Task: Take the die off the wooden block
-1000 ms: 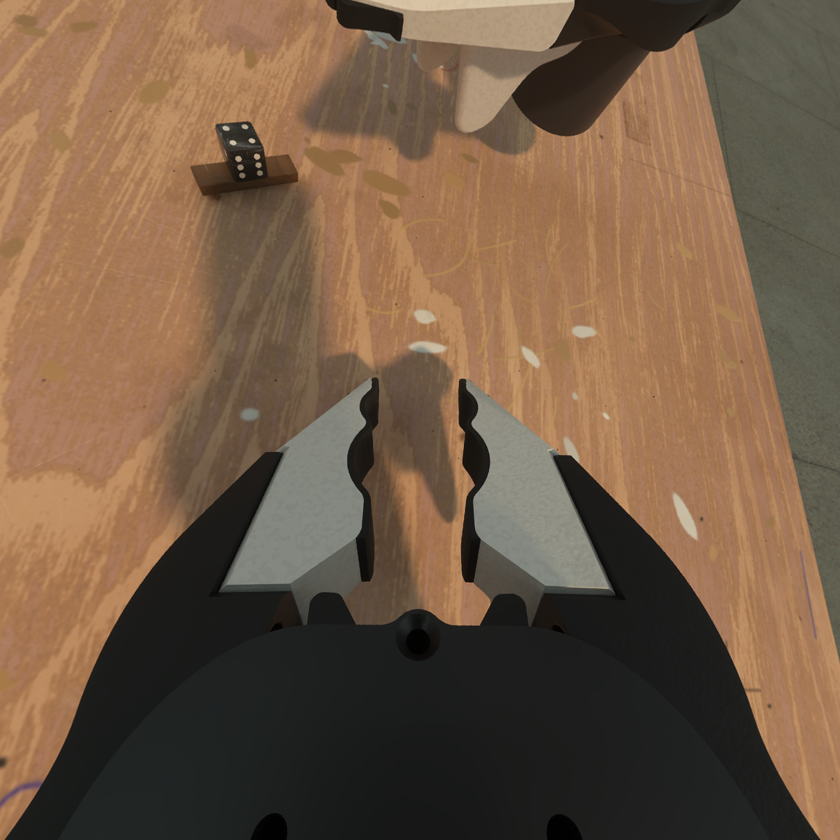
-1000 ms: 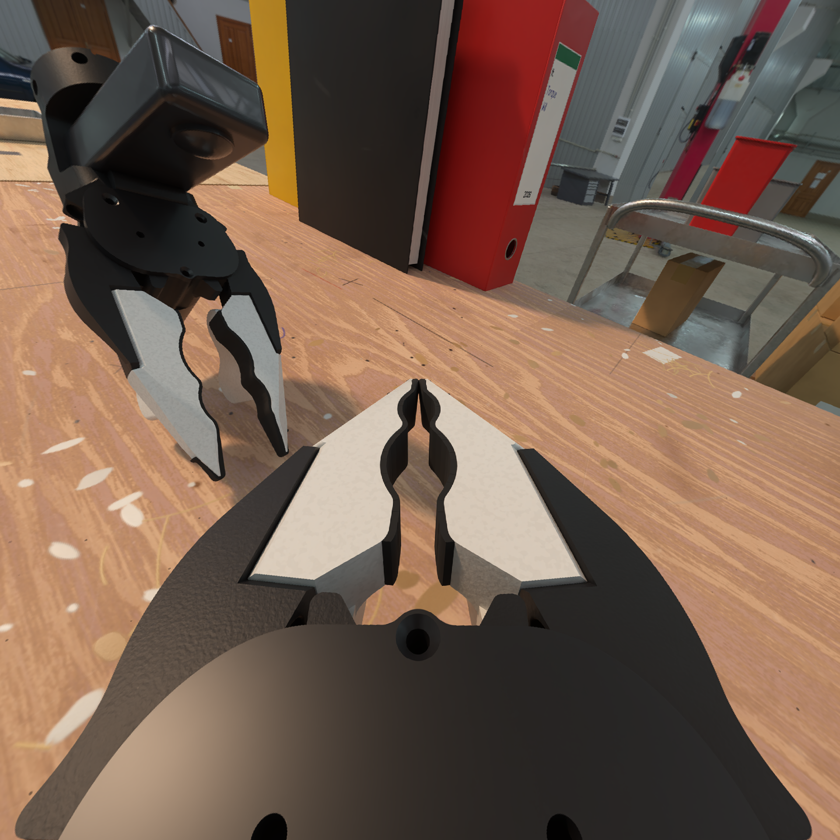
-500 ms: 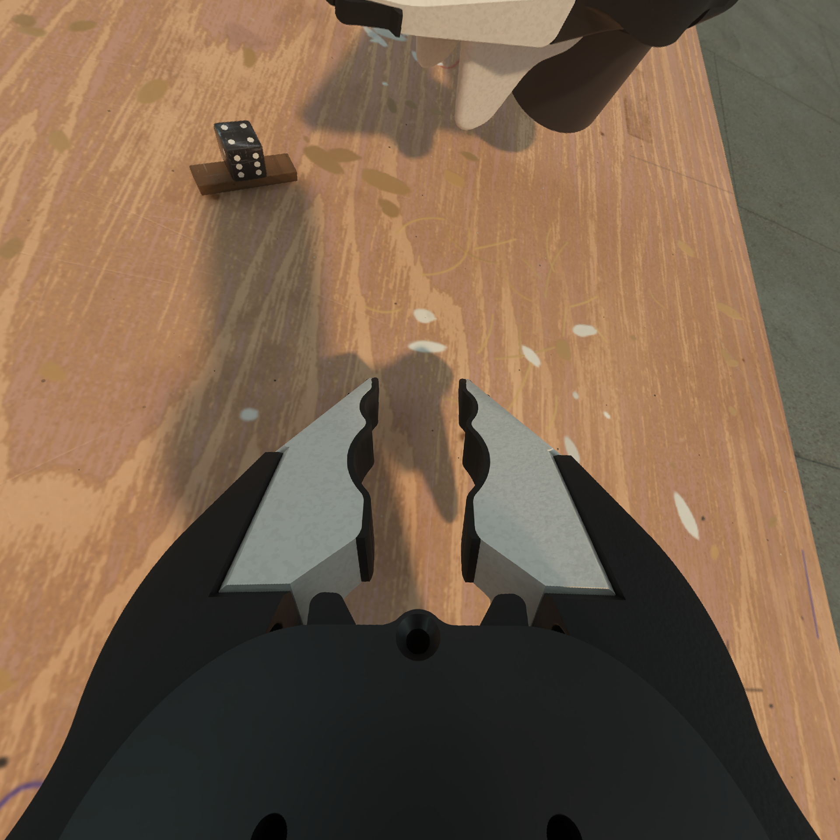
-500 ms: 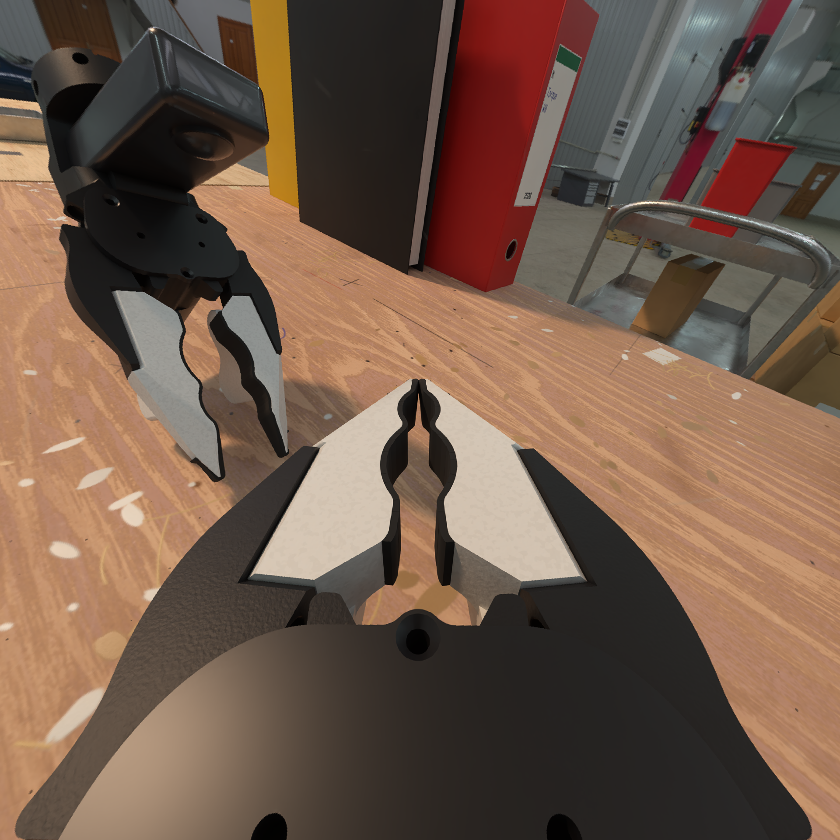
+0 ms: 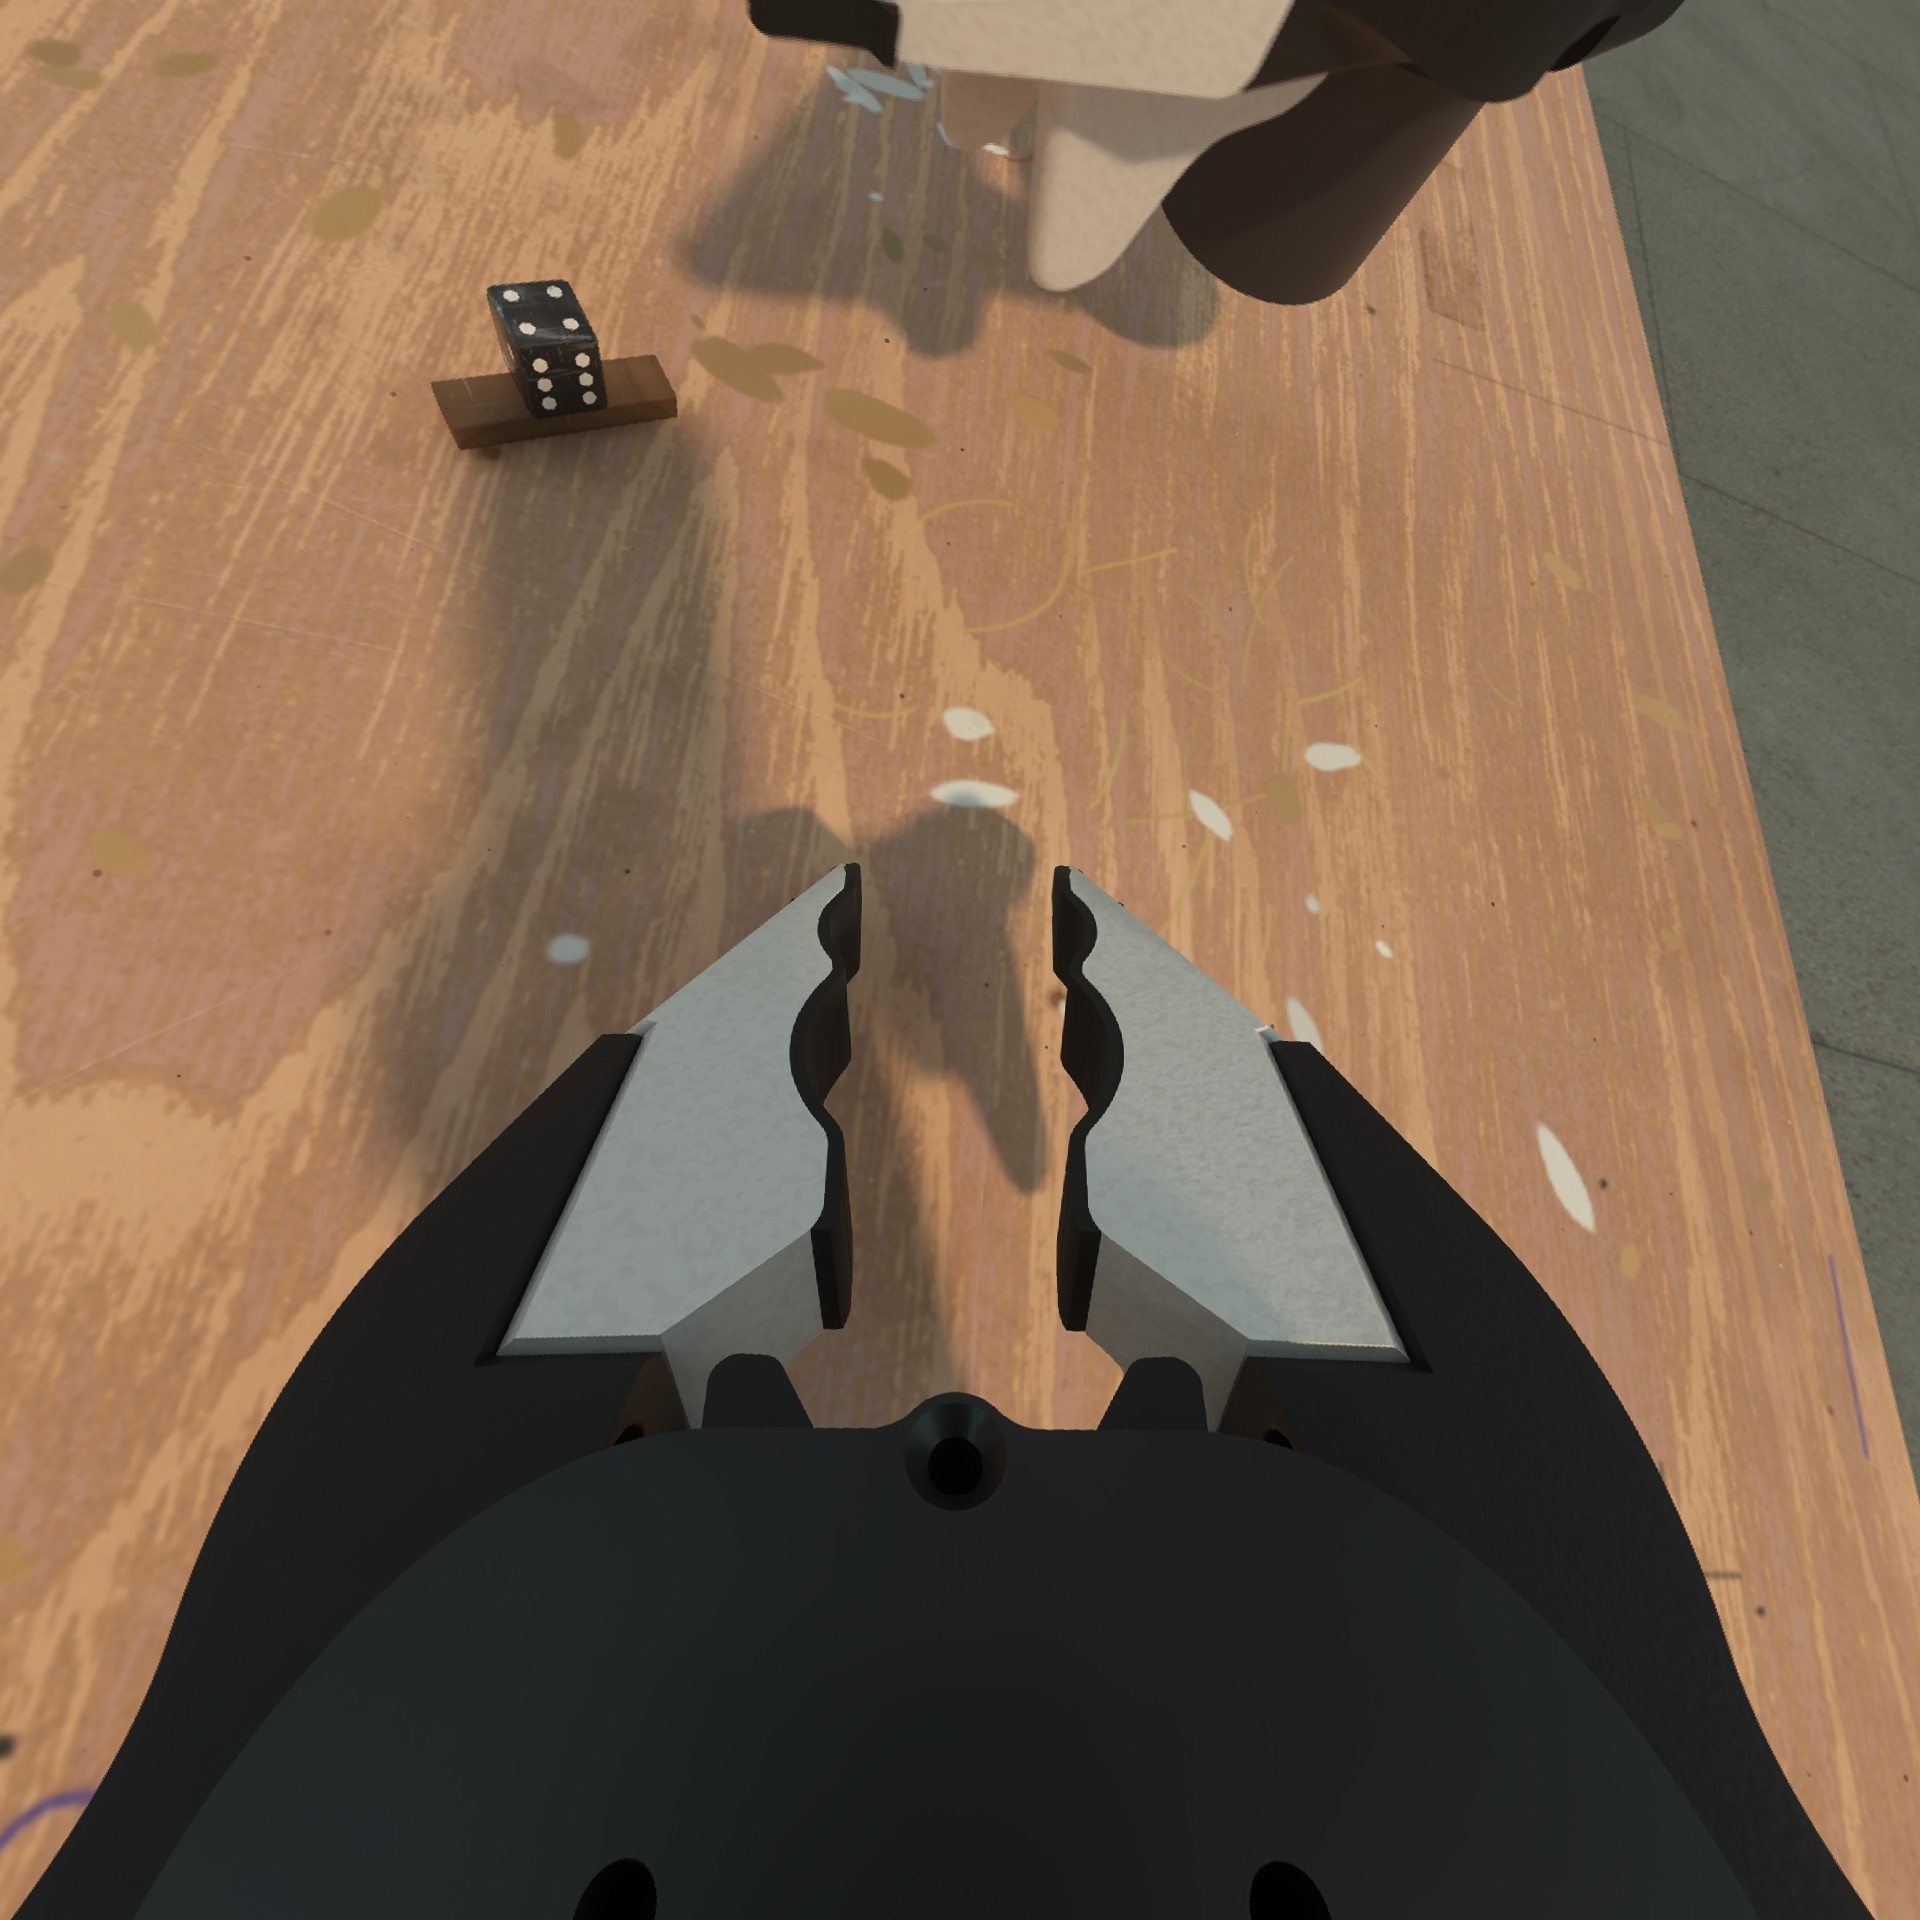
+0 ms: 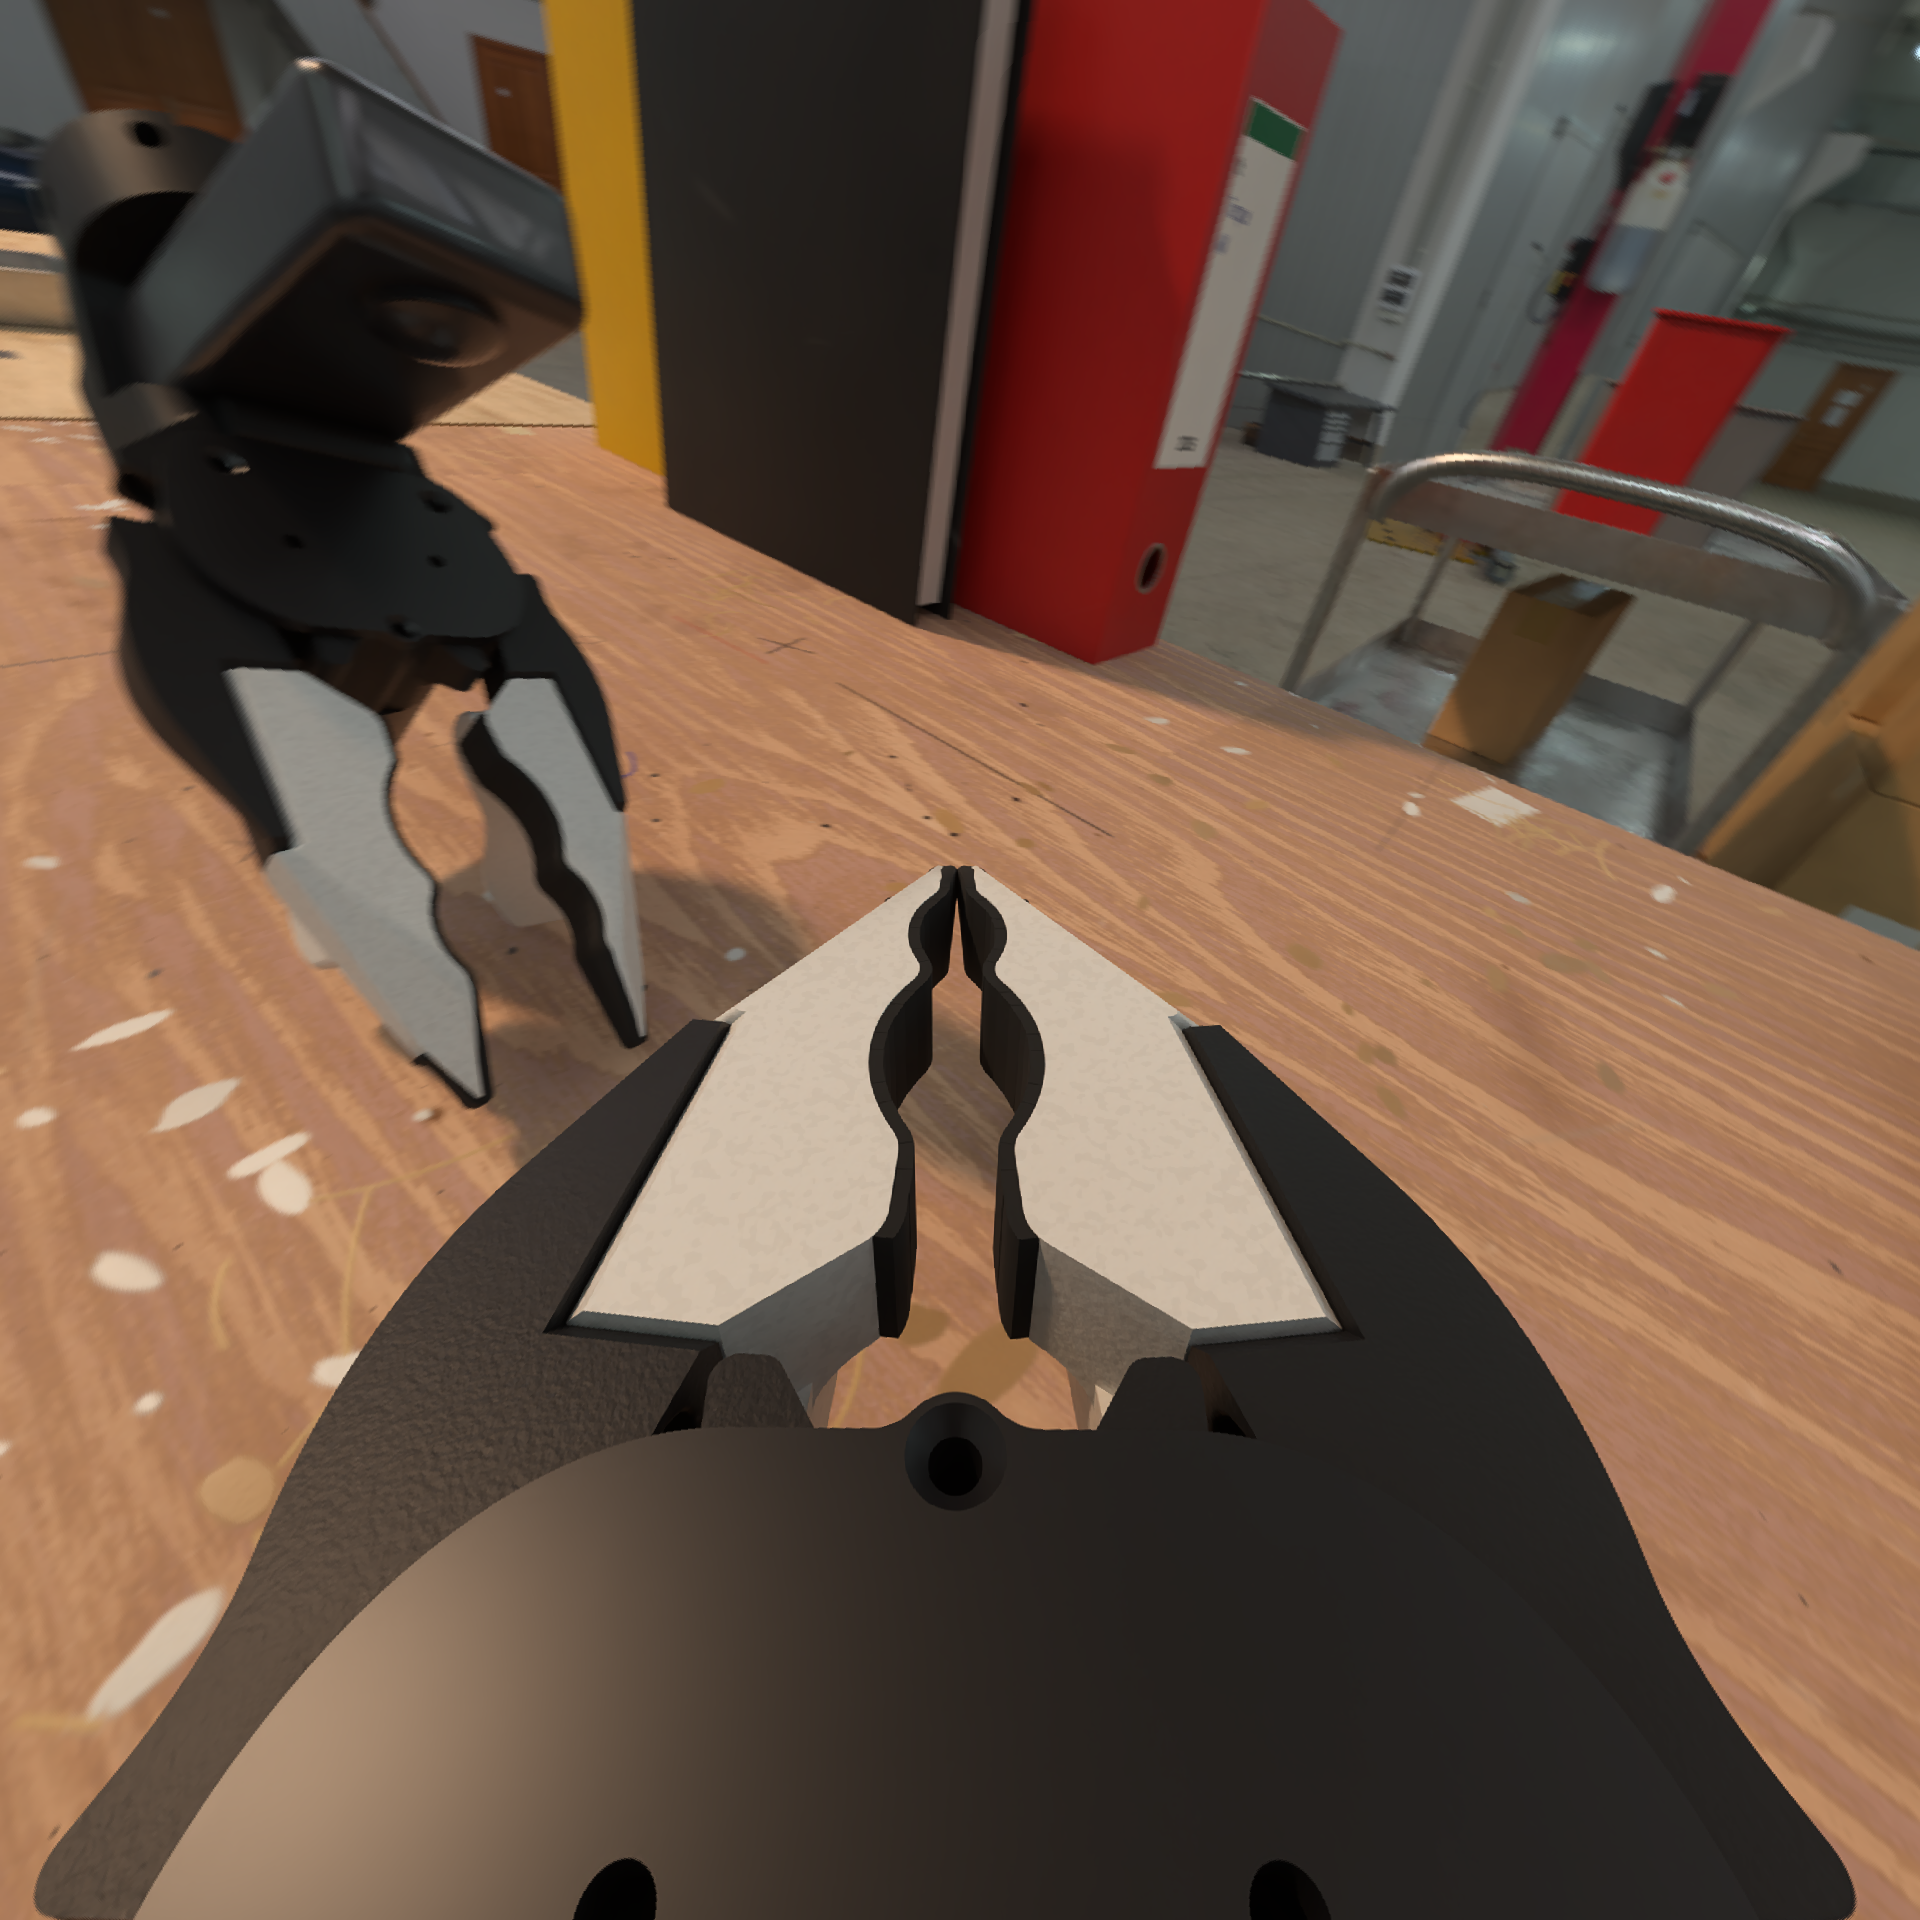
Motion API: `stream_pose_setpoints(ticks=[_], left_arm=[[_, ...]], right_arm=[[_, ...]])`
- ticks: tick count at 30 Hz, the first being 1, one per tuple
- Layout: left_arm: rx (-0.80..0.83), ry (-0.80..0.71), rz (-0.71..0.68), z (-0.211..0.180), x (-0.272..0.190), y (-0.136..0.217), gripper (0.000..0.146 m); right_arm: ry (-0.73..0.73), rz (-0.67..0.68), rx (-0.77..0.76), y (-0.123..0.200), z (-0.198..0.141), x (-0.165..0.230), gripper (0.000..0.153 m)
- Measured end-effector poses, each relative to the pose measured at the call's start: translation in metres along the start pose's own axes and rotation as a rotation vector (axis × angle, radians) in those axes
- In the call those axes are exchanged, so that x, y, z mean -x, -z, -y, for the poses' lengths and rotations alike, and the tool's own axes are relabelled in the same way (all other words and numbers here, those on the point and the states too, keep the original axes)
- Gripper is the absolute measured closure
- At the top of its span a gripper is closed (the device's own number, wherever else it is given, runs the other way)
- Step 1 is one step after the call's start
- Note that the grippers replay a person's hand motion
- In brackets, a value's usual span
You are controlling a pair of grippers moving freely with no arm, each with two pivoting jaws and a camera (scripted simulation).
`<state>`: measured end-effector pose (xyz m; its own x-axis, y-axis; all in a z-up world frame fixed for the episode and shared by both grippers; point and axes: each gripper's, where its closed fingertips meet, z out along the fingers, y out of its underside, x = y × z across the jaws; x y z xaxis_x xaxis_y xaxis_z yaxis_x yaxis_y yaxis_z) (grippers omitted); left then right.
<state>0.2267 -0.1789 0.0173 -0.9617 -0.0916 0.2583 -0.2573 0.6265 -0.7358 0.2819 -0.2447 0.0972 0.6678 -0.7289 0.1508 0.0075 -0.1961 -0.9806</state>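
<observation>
Since a second ago the die [image 5: 544, 346] and wooden block [image 5: 554, 401] have slid only a touch lower in the left wrist view; otherwise little has shifted, though in the right wrist view the left gripper [image 6: 545, 1060] now looks blurred.

Seen from the left wrist view, the left gripper [image 5: 956, 883] hangs above the tabletop [image 5: 312, 935] with its fingers [image 5: 727, 1122] parted, a clear gap between the tips and nothing between them. The die, black with white pips, sits on top of the wooden block at about 11 o'clock from those fingertips, well apart from them. It stands upright near the middle of the block, one pip face turned toward the camera and another facing up. The block is a thin dark brown slab lying flat, its long axis running roughly from 9 to 3 o'clock, the right end tilted slightly away. At 12 to 1 o'clock, at the top edge, the right gripper [image 5: 1081, 239] shows as pale fingers over the wood.

From the right wrist view, the right gripper [image 6: 954, 878] has its fingers [image 6: 790, 1122] closed tip to tip, holding nothing. Beyond it, at 12 o'clock, stand a yellow binder [image 6: 603, 229], a black binder [image 6: 810, 291] and a red binder [image 6: 1122, 332] upright on the tabletop [image 6: 1455, 1143]. A metal cart [image 6: 1621, 499] sits past the edge at 2 o'clock.
</observation>
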Motion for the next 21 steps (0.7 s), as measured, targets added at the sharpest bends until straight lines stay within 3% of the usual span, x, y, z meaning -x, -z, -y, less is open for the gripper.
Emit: stream_pose_setpoints(ticks=[4, 9, 13, 17, 21], left_arm=[[0.001, -0.001, 0.001, 0.000, 0.000, 0.000, 0.109], [0.001, -0.001, 0.001, 0.000, 0.000, 0.000, 0.109], [0.001, 0.003, -0.001, 0.000, 0.000, 0.000, 0.109], [0.002, 0.005, -0.003, 0.000, 0.000, 0.000, 0.109], [0.003, 0.002, -0.001, 0.000, 0.000, 0.000, 0.109]], right_arm=[[-0.090, -0.181, 0.068, 0.000, -0.011, -0.028, 0.148], [-0.220, -0.111, 0.248, -0.007, -0.037, -0.030, 0.127], [-0.287, -0.060, 0.360, -0.012, -0.054, -0.026, 0.123], [-0.292, -0.054, 0.481, -0.019, -0.071, -0.027, 0.119], [-0.252, -0.083, 0.504, -0.024, -0.075, -0.034, 0.115]])
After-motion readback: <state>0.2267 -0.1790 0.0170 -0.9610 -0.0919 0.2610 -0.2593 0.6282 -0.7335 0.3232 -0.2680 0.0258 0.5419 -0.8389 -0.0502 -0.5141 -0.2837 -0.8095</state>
